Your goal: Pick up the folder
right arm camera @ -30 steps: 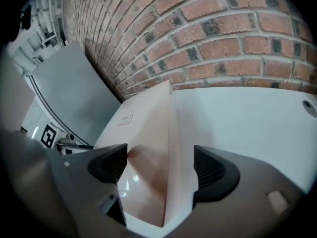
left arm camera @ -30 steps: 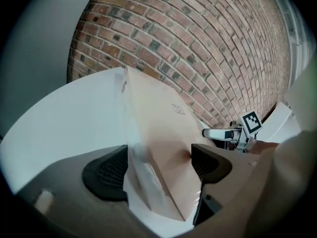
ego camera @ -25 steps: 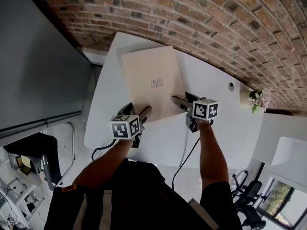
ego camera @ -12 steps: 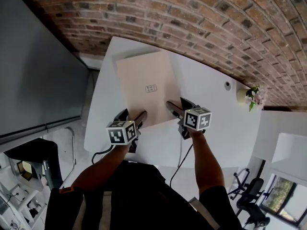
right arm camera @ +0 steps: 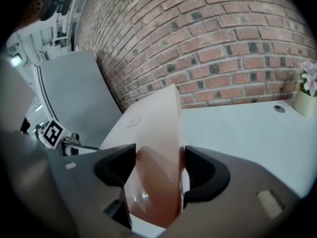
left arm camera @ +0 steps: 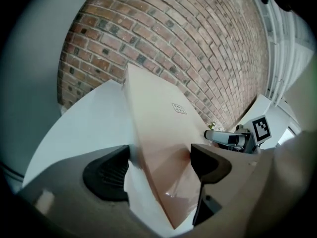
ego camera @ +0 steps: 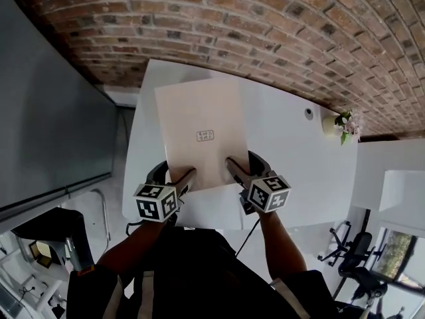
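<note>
Two grippers hold one thing. The left gripper (ego camera: 174,176) and the right gripper (ego camera: 243,164) each pinch the near edge of the tan folder (ego camera: 202,121) between their jaws. Past the jaws, it seems tipped up off the white worktop (ego camera: 295,155).

The folder (ego camera: 202,128) clamped in the left gripper (left arm camera: 158,170) is seen as smooth pale-beige card, with a soft gloss shown close to the pads (left arm camera: 106,175), which are moulded in ribbed, matt black plastic. Below the gripper a smooth, matt white table (ego camera: 292,145) is shown, and beyond it a rough, matt brick wall (ego camera: 265,18).
</note>
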`<state>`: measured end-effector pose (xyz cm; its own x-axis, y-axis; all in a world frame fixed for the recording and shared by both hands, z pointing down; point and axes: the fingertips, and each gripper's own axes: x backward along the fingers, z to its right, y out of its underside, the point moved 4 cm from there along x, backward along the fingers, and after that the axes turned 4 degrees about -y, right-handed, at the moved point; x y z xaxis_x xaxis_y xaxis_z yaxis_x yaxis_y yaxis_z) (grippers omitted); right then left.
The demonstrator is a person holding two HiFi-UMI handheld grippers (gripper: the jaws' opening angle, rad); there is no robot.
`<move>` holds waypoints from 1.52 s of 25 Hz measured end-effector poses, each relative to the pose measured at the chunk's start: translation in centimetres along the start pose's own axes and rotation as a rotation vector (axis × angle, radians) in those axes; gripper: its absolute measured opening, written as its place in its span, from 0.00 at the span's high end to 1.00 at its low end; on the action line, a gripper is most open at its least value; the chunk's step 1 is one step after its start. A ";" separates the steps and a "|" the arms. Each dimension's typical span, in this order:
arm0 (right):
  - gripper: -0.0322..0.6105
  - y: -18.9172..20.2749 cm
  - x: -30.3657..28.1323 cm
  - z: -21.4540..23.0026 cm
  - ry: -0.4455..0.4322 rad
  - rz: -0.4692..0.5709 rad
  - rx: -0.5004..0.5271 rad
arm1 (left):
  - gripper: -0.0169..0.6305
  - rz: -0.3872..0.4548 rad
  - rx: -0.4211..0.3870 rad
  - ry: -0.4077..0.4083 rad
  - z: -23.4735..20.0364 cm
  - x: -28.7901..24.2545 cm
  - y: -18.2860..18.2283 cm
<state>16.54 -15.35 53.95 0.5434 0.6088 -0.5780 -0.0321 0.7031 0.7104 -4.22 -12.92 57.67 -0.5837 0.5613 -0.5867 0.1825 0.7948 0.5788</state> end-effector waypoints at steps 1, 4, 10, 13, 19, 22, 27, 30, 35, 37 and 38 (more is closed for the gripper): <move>0.47 0.0 0.4 -0.5 0.011 0.017 -0.004 | 0.37 0.006 -0.024 0.007 0.0 0.5 -0.5; 0.47 -0.2 1.5 -2.0 0.046 0.070 -0.013 | 0.37 0.033 -0.065 0.041 0.3 1.8 -1.5; 0.47 -1.2 4.8 -5.5 0.124 0.176 0.042 | 0.36 0.099 -0.111 0.106 1.7 4.5 -2.6; 0.47 -2.1 7.2 -6.5 0.133 0.228 0.077 | 0.35 0.141 -0.136 0.121 3.6 5.9 -3.2; 0.47 -3.6 11.0 -8.3 0.075 0.328 0.154 | 0.34 0.242 -0.196 0.078 7.2 9.4 -3.7; 0.47 -3.9 13.5 -8.8 0.064 0.373 0.185 | 0.34 0.272 -0.211 0.074 9.3 10.7 -3.2; 0.47 -3.3 18.2 -9.8 0.034 0.451 0.189 | 0.34 0.343 -0.271 0.052 13.5 14.0 -2.3; 0.47 -2.5 21.5 -10.3 0.014 0.482 0.199 | 0.33 0.377 -0.301 0.036 16.2 16.0 -1.1; 0.47 -1.9 25.5 -11.1 -0.003 0.571 0.187 | 0.33 0.437 -0.377 0.027 19.9 18.6 -0.4; 0.47 -1.5 26.7 -11.4 0.003 0.594 0.186 | 0.33 0.453 -0.394 0.032 20.9 19.3 -0.1; 0.47 -1.4 27.1 -11.6 0.007 0.607 0.185 | 0.33 0.459 -0.405 0.036 21.2 19.6 -0.1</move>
<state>21.63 4.46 32.63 0.4682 0.8821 -0.0522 -0.1874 0.1569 0.9697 1.14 2.92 34.10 -0.5445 0.8118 -0.2112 0.1103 0.3189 0.9414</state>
